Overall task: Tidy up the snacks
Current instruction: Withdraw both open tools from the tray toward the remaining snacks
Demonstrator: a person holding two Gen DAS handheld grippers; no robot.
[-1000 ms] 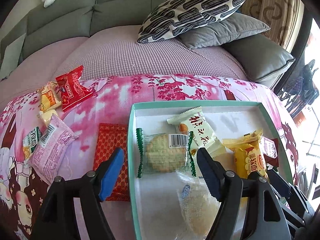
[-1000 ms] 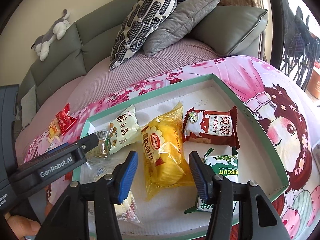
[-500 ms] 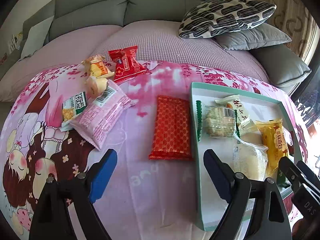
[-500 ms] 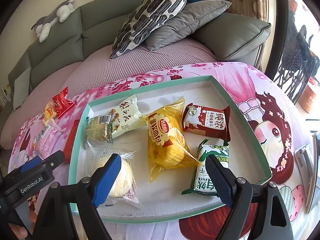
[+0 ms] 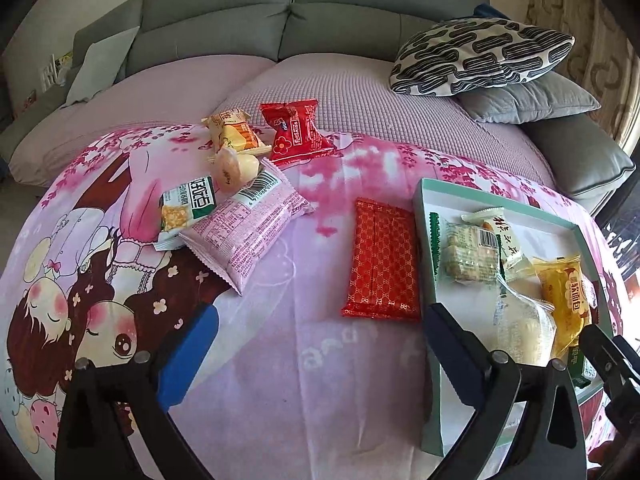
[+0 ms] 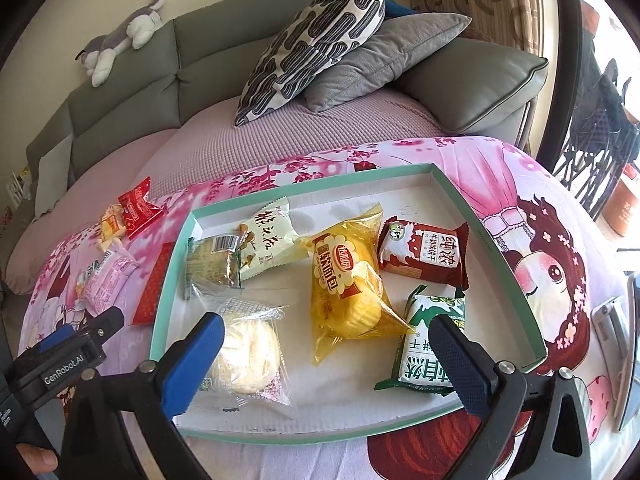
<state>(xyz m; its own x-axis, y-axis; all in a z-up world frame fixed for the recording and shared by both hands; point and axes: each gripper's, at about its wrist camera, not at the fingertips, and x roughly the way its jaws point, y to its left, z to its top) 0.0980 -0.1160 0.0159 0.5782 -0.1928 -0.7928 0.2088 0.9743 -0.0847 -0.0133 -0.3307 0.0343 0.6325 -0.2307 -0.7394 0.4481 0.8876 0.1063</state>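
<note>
Now both tools hang empty over the cartoon-printed pink cloth [image 5: 328, 360]. Nearest the camera, the left gripper [image 5: 320, 344] has just been spreading its jaws and they stand wide apart with nothing between them, hovering over bare cloth beside the tray, likely lining up for the next pick. The right gripper [image 6: 326, 354] has also just been opening; its blue pads frame the clear-wrapped round pastry [image 6: 246, 354] and the yellow bag of soft bread [image 6: 348, 280] below without pressing either, so it reads as released.

Those two lie inside the shallow white tray with the mint-green rim [image 6: 496, 240], along with a green biscuit pack [image 6: 428, 344], a dark red milk-biscuit pack [image 6: 424, 254] and two more by the tray's left wall: sorted goods, grouped where they belong.

Just outside that wall waits the flat red gold-patterned packet [image 5: 380, 256], probably the easiest next target. Further off, a pink barcoded pouch [image 5: 248, 232] overlaps smaller packs, and a bright red wrapper [image 5: 296, 134] sits at the cloth's far edge, still unsorted. Behind it all, the grey sofa [image 5: 288, 20].
</note>
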